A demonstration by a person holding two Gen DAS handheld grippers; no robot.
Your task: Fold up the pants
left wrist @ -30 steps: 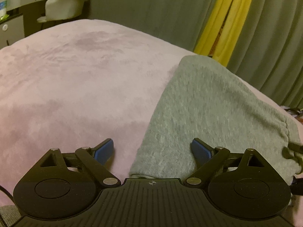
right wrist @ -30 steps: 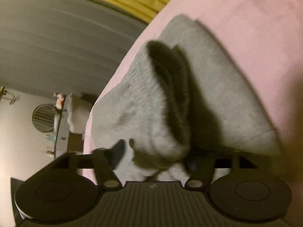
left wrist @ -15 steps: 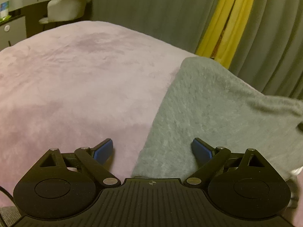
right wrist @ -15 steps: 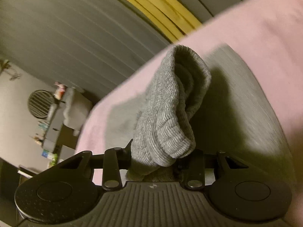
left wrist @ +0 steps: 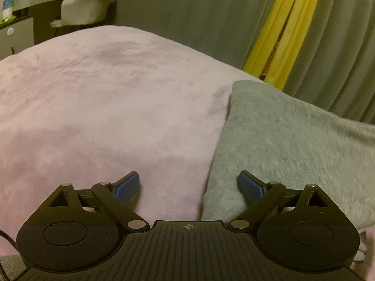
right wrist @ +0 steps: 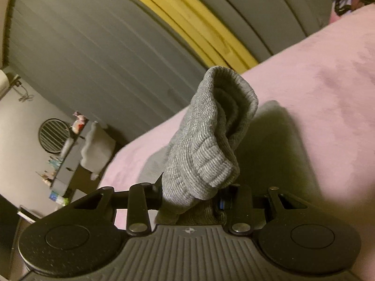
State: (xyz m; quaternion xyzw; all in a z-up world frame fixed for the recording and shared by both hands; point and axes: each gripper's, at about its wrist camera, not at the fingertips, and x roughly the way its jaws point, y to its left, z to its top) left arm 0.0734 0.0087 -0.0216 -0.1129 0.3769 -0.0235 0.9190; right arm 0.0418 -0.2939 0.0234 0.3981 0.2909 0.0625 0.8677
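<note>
Grey pants point(left wrist: 293, 145) lie on a pink bedspread point(left wrist: 105, 107), filling the right half of the left wrist view. My left gripper point(left wrist: 188, 185) is open and empty, low over the pants' near left edge, its right finger over the cloth. My right gripper point(right wrist: 192, 196) is shut on the pants' ribbed waistband point(right wrist: 206, 145) and holds it lifted above the bed; the rest of the pants point(right wrist: 281, 154) lies flat below in shadow.
Grey curtains point(left wrist: 199, 18) with a yellow strip point(left wrist: 281, 35) hang behind the bed. A dark desk with a white chair point(left wrist: 86, 7) stands at the far left. The pink bedspread point(right wrist: 328, 82) extends right in the right wrist view.
My right gripper has lifted the waistband higher off the bed, raising the pants' right side. My left gripper has stayed open near the pants' edge.
</note>
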